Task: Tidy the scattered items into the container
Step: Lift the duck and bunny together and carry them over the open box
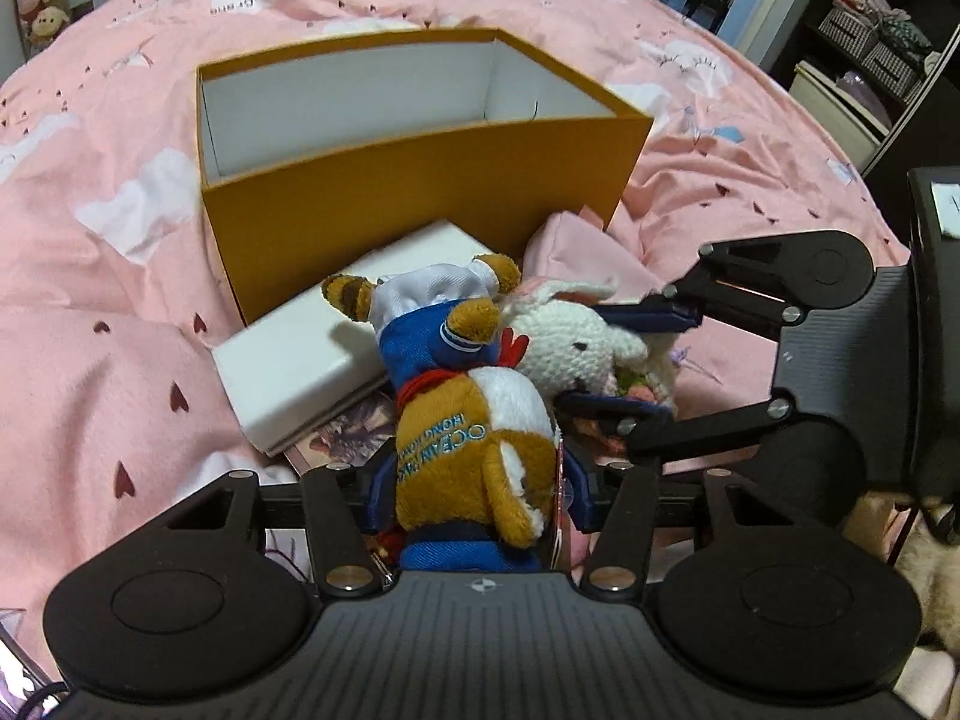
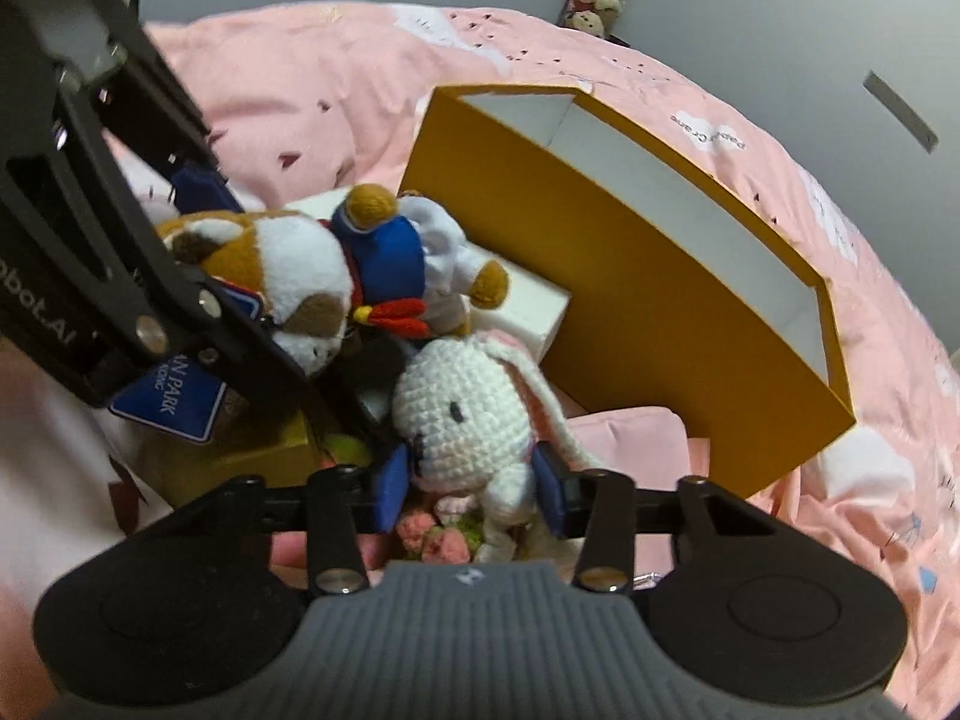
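Note:
A brown and white plush toy [image 1: 474, 420] in a blue outfit and white chef hat lies head towards me, with my left gripper [image 1: 480, 495] shut on its head. Its blue pads [image 1: 384, 498] press both sides. Beside it on the right, a white crochet bunny [image 2: 462, 414] holding pink flowers sits between the blue pads of my right gripper [image 2: 474, 486], which is shut on it. Just behind both toys stands the open orange box [image 1: 420, 192], white inside, with nothing visible in it. From the right wrist, the left gripper [image 2: 222, 240] reaches in from the upper left.
A white rectangular box [image 1: 300, 360] leans against the orange box, with a printed card [image 1: 348, 432] under it. A small yellow box [image 2: 240, 468] lies below the plush. Everything rests on a pink quilt [image 1: 90, 300]. Shelves with baskets [image 1: 870, 48] stand at the far right.

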Available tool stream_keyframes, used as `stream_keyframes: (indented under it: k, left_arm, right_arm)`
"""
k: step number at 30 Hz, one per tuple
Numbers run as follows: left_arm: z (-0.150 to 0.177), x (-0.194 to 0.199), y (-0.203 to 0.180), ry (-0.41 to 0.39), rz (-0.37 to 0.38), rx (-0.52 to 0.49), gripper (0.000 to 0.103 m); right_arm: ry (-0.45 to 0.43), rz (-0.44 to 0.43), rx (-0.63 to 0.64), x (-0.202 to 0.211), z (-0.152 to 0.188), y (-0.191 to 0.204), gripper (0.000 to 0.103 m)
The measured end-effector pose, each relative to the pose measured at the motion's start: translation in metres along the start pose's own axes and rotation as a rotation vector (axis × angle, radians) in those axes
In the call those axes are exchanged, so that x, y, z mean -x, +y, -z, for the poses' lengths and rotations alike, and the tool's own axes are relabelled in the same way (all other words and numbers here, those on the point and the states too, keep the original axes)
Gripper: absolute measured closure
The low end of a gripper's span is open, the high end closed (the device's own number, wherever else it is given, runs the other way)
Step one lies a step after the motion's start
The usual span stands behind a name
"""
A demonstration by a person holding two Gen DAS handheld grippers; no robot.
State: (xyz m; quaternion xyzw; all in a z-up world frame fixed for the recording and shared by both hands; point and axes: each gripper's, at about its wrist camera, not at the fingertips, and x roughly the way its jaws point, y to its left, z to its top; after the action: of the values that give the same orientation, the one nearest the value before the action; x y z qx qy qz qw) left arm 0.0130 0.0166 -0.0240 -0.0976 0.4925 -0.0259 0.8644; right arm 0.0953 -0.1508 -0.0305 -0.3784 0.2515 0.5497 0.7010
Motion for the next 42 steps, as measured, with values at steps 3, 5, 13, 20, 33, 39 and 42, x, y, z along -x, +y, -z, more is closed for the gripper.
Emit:
stream_keyframes:
  k: [3, 5, 13, 20, 33, 39, 42]
  left_arm:
    - [-0.004, 0.013, 0.002, -0.043, 0.026, 0.004, 0.042]
    - [-0.009, 0.022, 0.002, -0.075, 0.032, 0.008, 0.042]
    - [-0.045, 0.054, 0.014, -0.206, -0.001, -0.012, 0.042]
    - [-0.103, 0.058, 0.032, -0.31, -0.056, -0.031, 0.042]
    - [-0.159, -0.03, 0.078, -0.146, -0.124, 0.016, 0.042]
    - [-0.16, -0.067, 0.083, -0.002, -0.158, 0.038, 0.042]
    - [-0.166, -0.083, 0.084, 0.078, -0.179, 0.041, 0.041]
  right_arm:
    - [-0.017, -0.014, -0.053, 0.013, -0.002, -0.011, 0.061]
    - [-0.04, -0.033, -0.091, 0.025, -0.005, -0.019, 0.061]
    - [-0.175, -0.099, -0.237, 0.07, -0.037, -0.066, 0.061]
    - [-0.257, -0.152, -0.413, 0.063, -0.085, -0.118, 0.061]
    - [-0.085, -0.309, -0.81, -0.068, -0.121, -0.208, 0.061]
    - [0.08, -0.39, -0.898, -0.125, -0.106, -0.213, 0.061]
    - [0.117, -0.406, -0.905, -0.137, -0.103, -0.213, 0.061]
